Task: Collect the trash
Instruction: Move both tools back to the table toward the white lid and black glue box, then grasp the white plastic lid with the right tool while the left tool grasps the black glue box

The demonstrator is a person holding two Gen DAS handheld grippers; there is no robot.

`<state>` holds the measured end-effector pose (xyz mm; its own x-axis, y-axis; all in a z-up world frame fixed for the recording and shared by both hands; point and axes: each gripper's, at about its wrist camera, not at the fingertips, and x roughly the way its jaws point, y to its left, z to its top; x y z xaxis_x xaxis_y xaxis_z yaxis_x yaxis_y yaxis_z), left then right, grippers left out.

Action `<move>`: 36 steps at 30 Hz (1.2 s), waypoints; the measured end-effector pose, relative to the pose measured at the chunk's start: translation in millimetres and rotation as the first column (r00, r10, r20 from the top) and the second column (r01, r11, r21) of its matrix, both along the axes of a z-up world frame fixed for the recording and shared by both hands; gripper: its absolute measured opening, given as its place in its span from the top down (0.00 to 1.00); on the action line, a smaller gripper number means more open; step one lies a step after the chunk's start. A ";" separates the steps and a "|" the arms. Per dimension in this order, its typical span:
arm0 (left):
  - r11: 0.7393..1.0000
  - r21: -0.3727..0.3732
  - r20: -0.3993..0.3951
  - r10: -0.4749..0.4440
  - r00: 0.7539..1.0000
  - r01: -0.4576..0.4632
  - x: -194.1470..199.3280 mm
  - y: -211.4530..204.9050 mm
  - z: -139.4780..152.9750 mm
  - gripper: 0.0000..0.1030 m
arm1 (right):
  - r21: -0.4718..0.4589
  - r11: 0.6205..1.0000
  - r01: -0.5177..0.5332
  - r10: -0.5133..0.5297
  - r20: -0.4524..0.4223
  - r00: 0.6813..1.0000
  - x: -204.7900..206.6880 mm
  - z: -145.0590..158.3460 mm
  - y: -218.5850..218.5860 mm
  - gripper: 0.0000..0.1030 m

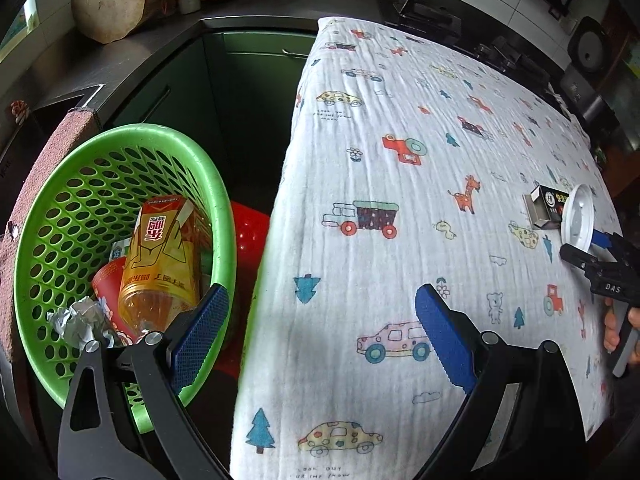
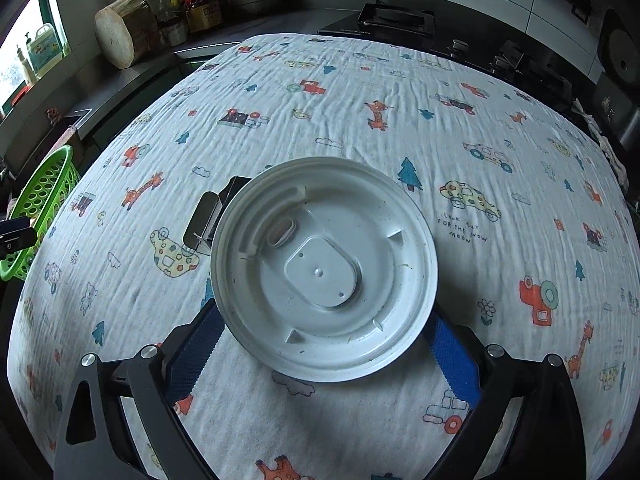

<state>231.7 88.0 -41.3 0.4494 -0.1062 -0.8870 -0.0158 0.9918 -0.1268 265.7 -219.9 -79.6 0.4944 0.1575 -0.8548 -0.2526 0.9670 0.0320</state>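
Note:
A white round plastic lid [image 2: 324,268] fills the middle of the right wrist view, held up off the patterned cloth with my right gripper [image 2: 324,340] shut on its lower rim. Behind it lies a small dark carton [image 2: 212,216] with an open silvery flap. In the left wrist view the lid [image 1: 577,222] and carton [image 1: 546,206] show at the far right of the table. My left gripper [image 1: 320,332] is open and empty over the table's left edge. The green perforated basket [image 1: 44,208] beside it holds a yellow drink bottle [image 1: 160,264], a red cup and crumpled paper [image 1: 82,322].
A cloth printed with cars and giraffes [image 2: 360,128] covers the table. A red stool [image 1: 250,228] stands below the basket. Dark counters carry a wooden block [image 2: 120,36], bottles [image 2: 196,0] and a stove [image 2: 396,20]. A hand [image 1: 616,328] holds the right gripper's handle.

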 end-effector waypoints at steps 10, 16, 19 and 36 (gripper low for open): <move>0.993 -0.001 0.029 -0.119 0.993 0.119 10.7 -47.3 5.5 0.10 | -0.007 1.000 -0.009 0.009 0.014 1.000 -15.2 11.9 -5.9 0.18; 0.962 0.007 0.055 -0.273 0.960 0.273 24.7 -102.8 6.0 0.10 | -0.003 1.000 0.021 -0.021 -0.009 1.000 -31.3 17.9 -26.0 0.19; 0.936 0.025 0.068 -0.352 0.934 0.351 30.7 -134.1 5.1 0.10 | -0.008 1.000 0.030 -0.030 -0.017 0.999 -39.3 18.4 -36.6 0.22; 0.729 0.221 0.159 -0.683 0.713 0.648 59.9 -253.8 5.9 0.10 | 0.072 0.995 0.066 -0.061 -0.071 0.996 -72.3 17.8 -78.0 0.39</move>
<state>291.6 -165.8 -35.4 0.4881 -0.3364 -0.8053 0.6658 0.7402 0.0944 193.4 -297.9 -61.8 0.4462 0.1921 -0.8741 -0.1857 0.9753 0.1196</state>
